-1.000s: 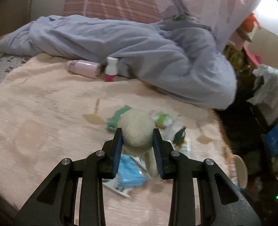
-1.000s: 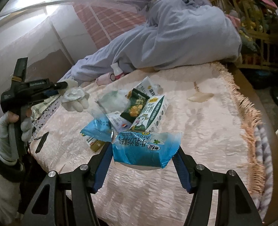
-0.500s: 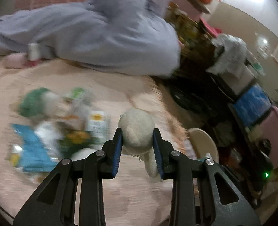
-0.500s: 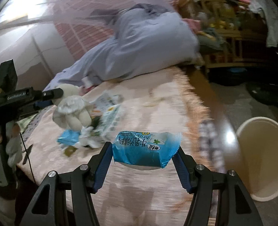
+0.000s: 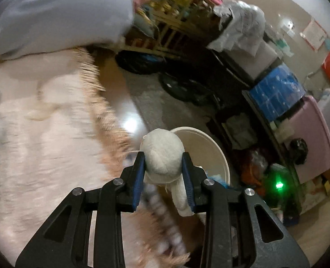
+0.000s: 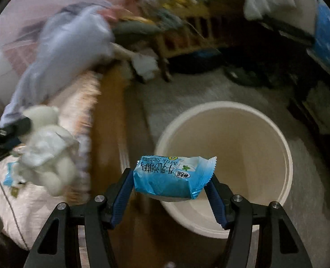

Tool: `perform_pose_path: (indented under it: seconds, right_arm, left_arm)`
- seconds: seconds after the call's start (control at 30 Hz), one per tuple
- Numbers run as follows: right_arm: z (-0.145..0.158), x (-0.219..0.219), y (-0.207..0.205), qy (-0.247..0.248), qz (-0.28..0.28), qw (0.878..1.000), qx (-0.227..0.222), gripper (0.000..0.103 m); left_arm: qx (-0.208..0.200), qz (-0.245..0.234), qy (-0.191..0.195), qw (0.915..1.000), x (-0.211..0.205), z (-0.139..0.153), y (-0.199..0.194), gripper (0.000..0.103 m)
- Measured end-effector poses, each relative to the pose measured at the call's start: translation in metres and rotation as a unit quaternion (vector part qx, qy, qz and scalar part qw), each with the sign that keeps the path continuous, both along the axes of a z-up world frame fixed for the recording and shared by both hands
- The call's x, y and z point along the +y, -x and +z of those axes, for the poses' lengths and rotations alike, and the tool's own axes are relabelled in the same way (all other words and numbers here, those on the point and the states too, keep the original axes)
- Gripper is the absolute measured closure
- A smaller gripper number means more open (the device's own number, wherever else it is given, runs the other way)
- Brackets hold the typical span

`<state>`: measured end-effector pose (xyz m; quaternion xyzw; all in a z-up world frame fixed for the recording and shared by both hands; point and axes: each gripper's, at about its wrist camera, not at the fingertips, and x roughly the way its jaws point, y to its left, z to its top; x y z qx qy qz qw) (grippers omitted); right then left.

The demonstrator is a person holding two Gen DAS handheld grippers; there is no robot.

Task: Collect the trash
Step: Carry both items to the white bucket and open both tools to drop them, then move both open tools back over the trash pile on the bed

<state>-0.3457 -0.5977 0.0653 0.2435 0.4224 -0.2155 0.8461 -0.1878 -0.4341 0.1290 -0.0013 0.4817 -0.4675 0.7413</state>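
Observation:
My left gripper is shut on a white plush toy, pads pressed on its head, a limb dangling below. It hangs past the bed's fringed edge, with the cream trash bin just behind it on the floor. My right gripper is shut on a blue snack packet, held over the near rim of the same bin, whose inside looks bare from this angle. In the right wrist view the plush toy shows at the left, in the left gripper's fingers.
A pink fringed bedcover lies on the bed with a grey duvet at its head. Wrappers remain on the bed. Wooden shelves, a blue crate and a pink box crowd the floor beyond the bin.
Both grippers have swung right from over the bed's trash pile to the bed's edge and the bin, lowering as they went. Each has kept its hold.

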Motion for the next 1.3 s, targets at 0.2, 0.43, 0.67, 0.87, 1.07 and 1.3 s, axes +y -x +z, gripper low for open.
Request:
perform_pose_path:
  seconds: [0.2,0.43,0.67,0.87,1.07,1.3]
  right_arm:
    - [-0.063,-0.042,0.018,-0.054,-0.043,0.995,0.074,0.042]
    - [-0.091,-0.059,0.040,-0.104,-0.061,0.987,0.107,0.029]
    - [-0.069,-0.065,0.056,-0.094,-0.077,0.990,0.068,0.026]
    - [-0.047,-0.052,0.051,-0.082,-0.075,0.993,0.032,0.026]
    - [-0.010,-0.014,0.033,-0.033,-0.045,0.998,-0.013,0.026]
    - [0.016,0.035,0.012,-0.001,-0.011,0.999,-0.051,0.026]
  left_arm:
    - [0.009,-0.025,-0.035,0.9990,-0.065,-0.032,0.008,0.069]
    - [0.022,-0.045,-0.044,0.9978,-0.095,-0.053,0.015,0.059]
    - [0.017,-0.042,-0.039,0.9982,-0.076,-0.045,0.014,0.058]
    - [-0.031,-0.015,-0.043,0.9985,-0.037,-0.022,0.012,0.058]
    - [-0.073,0.026,-0.048,0.9959,0.016,-0.006,0.003,0.058]
    - [-0.113,0.067,-0.065,0.9891,0.072,0.007,-0.005,0.058]
